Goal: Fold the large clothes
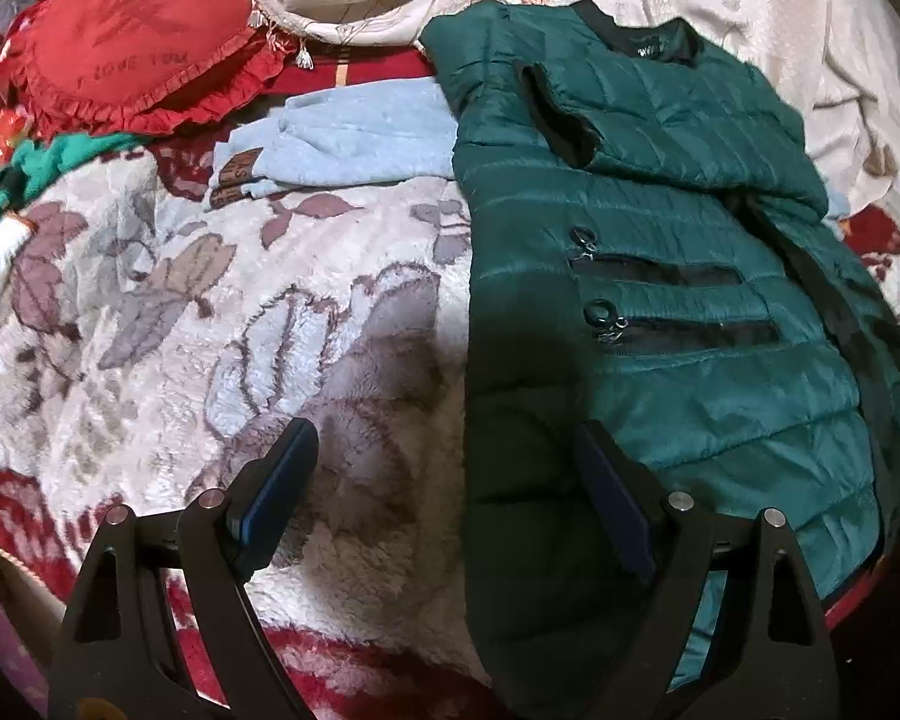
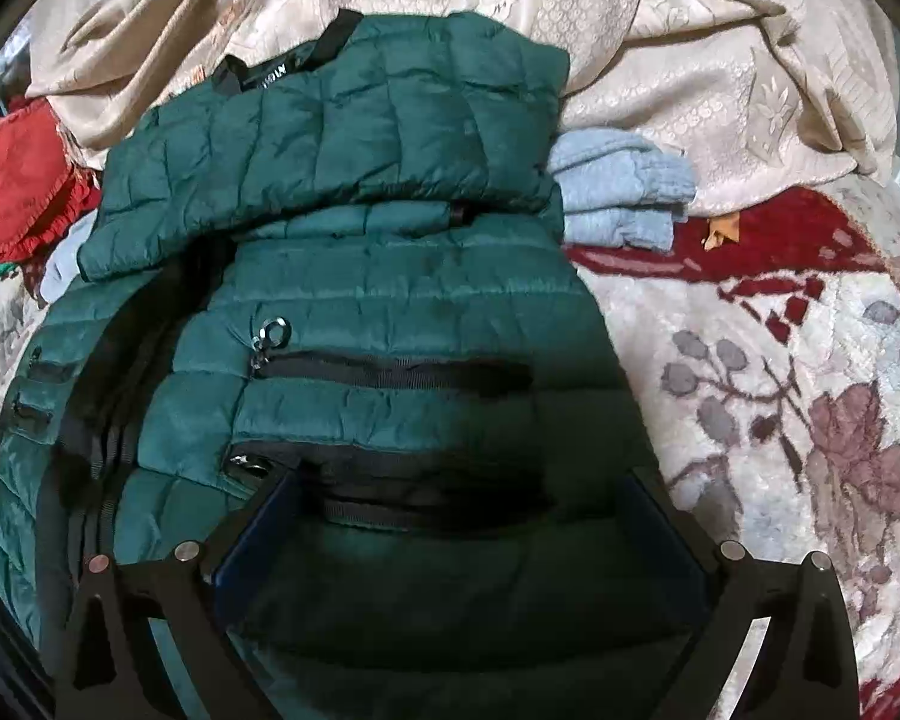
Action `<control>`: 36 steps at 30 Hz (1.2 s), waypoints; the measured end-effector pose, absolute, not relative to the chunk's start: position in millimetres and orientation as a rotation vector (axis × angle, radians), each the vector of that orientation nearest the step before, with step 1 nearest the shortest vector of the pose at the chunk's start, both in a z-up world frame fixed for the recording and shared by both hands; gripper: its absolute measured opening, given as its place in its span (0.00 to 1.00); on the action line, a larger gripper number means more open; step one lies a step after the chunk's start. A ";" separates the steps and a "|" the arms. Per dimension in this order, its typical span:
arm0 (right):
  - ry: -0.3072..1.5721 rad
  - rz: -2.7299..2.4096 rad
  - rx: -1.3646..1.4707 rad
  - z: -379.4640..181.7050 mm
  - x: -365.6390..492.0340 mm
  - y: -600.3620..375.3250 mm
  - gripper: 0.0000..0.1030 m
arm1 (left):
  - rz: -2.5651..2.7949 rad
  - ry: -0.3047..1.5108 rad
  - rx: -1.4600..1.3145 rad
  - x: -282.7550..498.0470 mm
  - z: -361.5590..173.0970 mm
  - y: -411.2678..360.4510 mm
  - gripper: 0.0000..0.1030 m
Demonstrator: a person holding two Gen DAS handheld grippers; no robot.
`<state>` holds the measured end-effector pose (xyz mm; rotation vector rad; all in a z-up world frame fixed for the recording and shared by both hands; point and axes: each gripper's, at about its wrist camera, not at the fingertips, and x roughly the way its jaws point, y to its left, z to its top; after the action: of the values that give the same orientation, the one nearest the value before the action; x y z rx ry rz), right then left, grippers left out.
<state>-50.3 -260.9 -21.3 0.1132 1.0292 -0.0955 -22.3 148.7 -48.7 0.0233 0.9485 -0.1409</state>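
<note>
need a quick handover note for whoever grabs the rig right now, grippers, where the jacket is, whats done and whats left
Left hand-held gripper: open, empty, over the jacket's left edge, one finger above the floral blanket.
Right hand-held gripper: open, empty, low over the lower pocket zip.
Green puffer jacket: front up on the blanket, collar away from you, both sleeves folded across the chest.
Blue sweater lies behind it; red cushion far left.
Done: sleeves in.
Left: probably fold the body, hem toward collar, then set aside.

Dark green quilted jacket lies flat, sleeve folded across.
</note>
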 end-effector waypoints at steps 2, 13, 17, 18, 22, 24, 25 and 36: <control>1.033 -0.097 0.116 -22.8 -50.1 -260.3 1.00 | -0.166 0.968 -0.040 -20.5 -53.7 157.6 0.85; 1.045 -0.119 0.113 -30.8 -46.5 -257.3 1.00 | -0.326 0.933 -0.169 -41.9 -57.5 175.5 0.87; 1.049 -0.122 0.109 -30.6 -45.2 -257.2 1.00 | -0.344 0.906 -0.226 -50.6 -48.5 183.2 0.87; 1.050 -0.122 0.108 -30.5 -45.4 -256.6 1.00 | -0.355 0.884 -0.243 -55.3 -43.3 183.9 0.87; 1.060 -0.133 0.104 -29.4 -43.9 -255.5 1.00 | -0.394 0.865 -0.228 -60.7 -33.4 176.2 0.87; 1.066 -0.134 0.099 -27.2 -43.4 -255.1 1.00 | -0.420 0.893 -0.203 -55.5 -38.6 167.5 0.87; 1.063 -0.130 0.099 -24.7 -43.7 -256.0 1.00 | -0.431 0.905 -0.186 -53.0 -42.0 163.6 0.87; 0.937 -0.029 0.168 5.0 -91.2 -295.6 1.00 | -0.602 0.924 -0.183 -38.9 -65.5 144.3 0.87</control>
<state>-91.2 -295.6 5.0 0.1676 0.9367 -0.0295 -38.9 144.3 -65.5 -0.1833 0.9239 -0.6020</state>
